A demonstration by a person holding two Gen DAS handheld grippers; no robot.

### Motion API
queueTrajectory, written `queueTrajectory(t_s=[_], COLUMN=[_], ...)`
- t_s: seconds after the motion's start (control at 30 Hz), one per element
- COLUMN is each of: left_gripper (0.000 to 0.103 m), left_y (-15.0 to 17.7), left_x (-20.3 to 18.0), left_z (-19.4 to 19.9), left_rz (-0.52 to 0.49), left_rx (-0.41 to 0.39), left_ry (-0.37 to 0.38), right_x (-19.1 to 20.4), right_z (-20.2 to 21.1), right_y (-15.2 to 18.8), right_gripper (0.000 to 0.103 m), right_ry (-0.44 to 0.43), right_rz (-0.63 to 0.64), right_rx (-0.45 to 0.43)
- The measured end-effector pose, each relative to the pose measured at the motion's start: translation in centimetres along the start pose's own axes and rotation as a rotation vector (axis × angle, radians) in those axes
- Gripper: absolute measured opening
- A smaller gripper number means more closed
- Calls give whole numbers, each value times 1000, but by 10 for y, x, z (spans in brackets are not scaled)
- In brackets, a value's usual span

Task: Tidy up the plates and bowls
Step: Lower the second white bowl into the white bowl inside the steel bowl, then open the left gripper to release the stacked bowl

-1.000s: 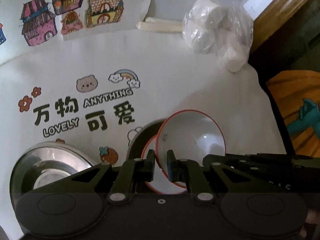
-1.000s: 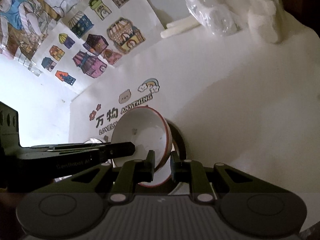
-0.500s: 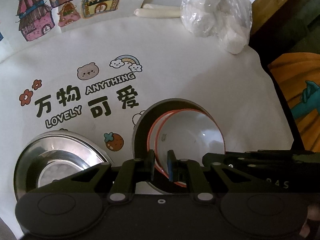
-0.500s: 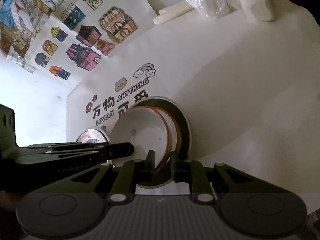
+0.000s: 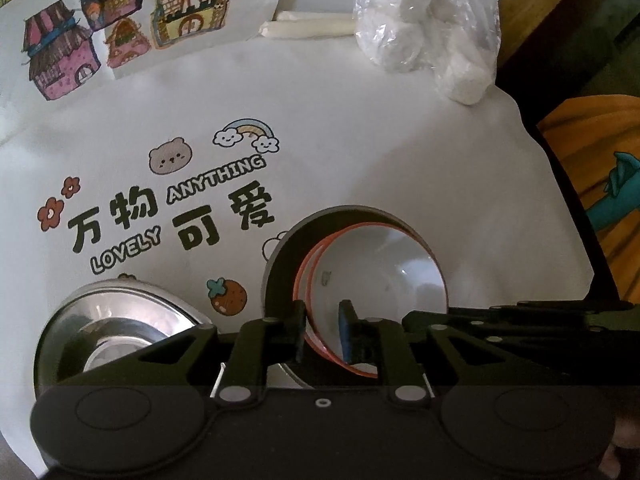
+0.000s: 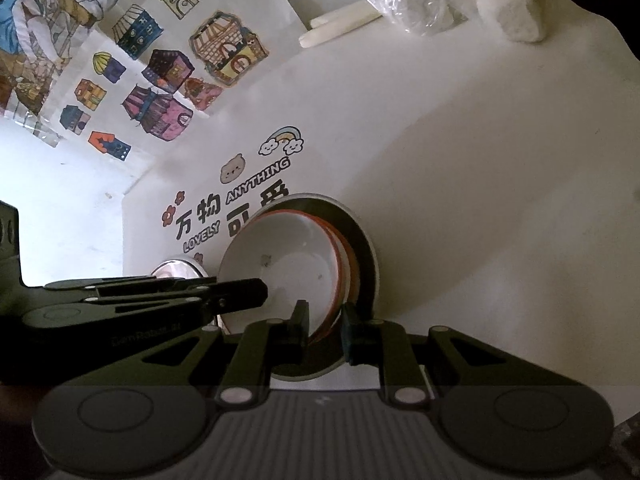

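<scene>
The left gripper (image 5: pixel 322 332) points steeply down, and its jaws have just been opening: they now stand a little spread, with the near rim of the white bowl (image 5: pixel 380 276) between them. The left finger is just outside the rim, and the blue pad of the right finger is inside the bowl, apart from its wall. The right gripper (image 6: pixel 324 326) comes to the same bowl from the other side. Its fingers are close together and the orange-red rims fill the gap between them, but I cannot tell if the pads press on them. The white bowl sits nested in a second bowl (image 5: pixel 299 280) of the same kind, whose orange-red rim shows just outside it. Both are in a dark grey plate (image 5: pixel 280 276), which lies on the tablecloth (image 5: pixel 360 140) near the front edge of the table, beside the printed words and the bear. A stainless steel bowl (image 5: pixel 120 312) stands to the left of the plate, near it but apart, also at the front edge. At the far right corner of the table lies a clear plastic bag of white rolls (image 5: pixel 424 36). Two white sticks (image 5: pixel 308 30) lie just beside it along the back edge. A sheet with coloured house drawings (image 5: pixel 120 28) covers the far left corner.
</scene>
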State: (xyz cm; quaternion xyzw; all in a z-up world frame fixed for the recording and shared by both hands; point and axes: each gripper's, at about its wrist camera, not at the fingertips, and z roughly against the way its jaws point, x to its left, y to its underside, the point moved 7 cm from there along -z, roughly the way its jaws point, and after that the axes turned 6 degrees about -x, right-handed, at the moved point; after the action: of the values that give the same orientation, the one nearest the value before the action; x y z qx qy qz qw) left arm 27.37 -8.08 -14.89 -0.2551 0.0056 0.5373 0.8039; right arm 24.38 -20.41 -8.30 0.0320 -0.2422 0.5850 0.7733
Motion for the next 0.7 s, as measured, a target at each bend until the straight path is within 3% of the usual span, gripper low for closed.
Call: queueTrajectory(t_s=[0.53,0.7], left_gripper=[24,38], left_y=[-1,-2], left_x=[4,5], left_z=[-1,3], left_rz=[5,21], left_rx=[-1,-15], left_ry=[-12,-5], right_x=[1,3], right_z=[-2,1], right_y=[-1,-3], right_gripper=[24,28], right_ry=[6,6], right_rz=[10,26], right_rx=[10,2])
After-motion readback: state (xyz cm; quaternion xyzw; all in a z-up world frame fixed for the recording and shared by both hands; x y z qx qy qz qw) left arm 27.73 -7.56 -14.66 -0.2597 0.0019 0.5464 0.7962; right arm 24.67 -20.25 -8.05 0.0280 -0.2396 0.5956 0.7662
